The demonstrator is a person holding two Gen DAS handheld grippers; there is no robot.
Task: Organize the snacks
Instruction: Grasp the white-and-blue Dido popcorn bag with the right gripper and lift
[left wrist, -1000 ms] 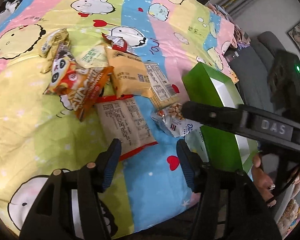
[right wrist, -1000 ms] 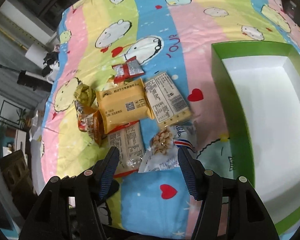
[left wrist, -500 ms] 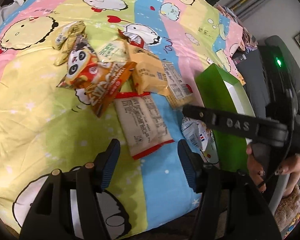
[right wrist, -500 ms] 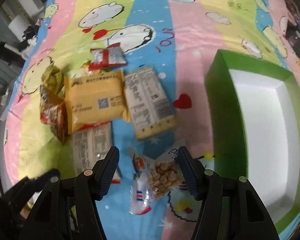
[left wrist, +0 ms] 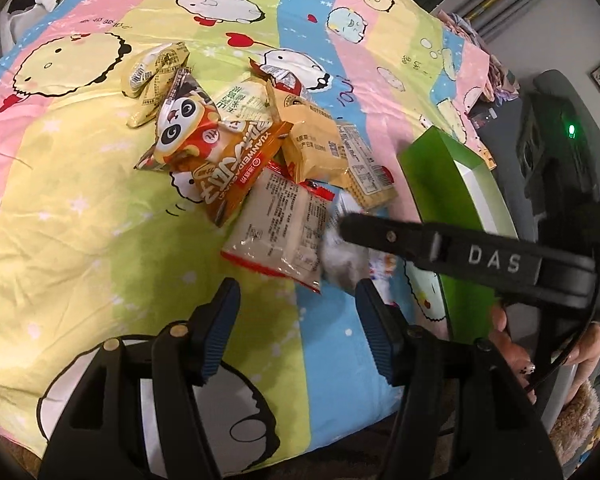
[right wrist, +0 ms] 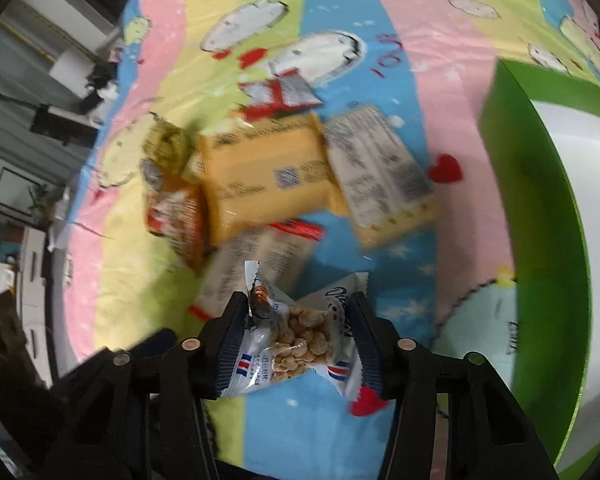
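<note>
Left view: my left gripper [left wrist: 296,328] hangs wide apart, holding nothing, above the bedspread [left wrist: 80,240]. Just ahead lies the beige packet [left wrist: 278,232], light, crinkly, slippery film; I'd pinch its sealed end.

Right view: my right gripper [right wrist: 298,338] pinches the nut packet [right wrist: 300,340] between its pads, soft and light. The green box [right wrist: 548,220] stands open to my right, its wall the edge to clear.

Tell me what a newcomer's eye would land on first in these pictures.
First, the white peanut packet sitting between the fingers of the right gripper, low in the right wrist view. Next, the heap of snack packets around the panda packet on the cartoon-print bedspread, and the green box at the right.
</note>
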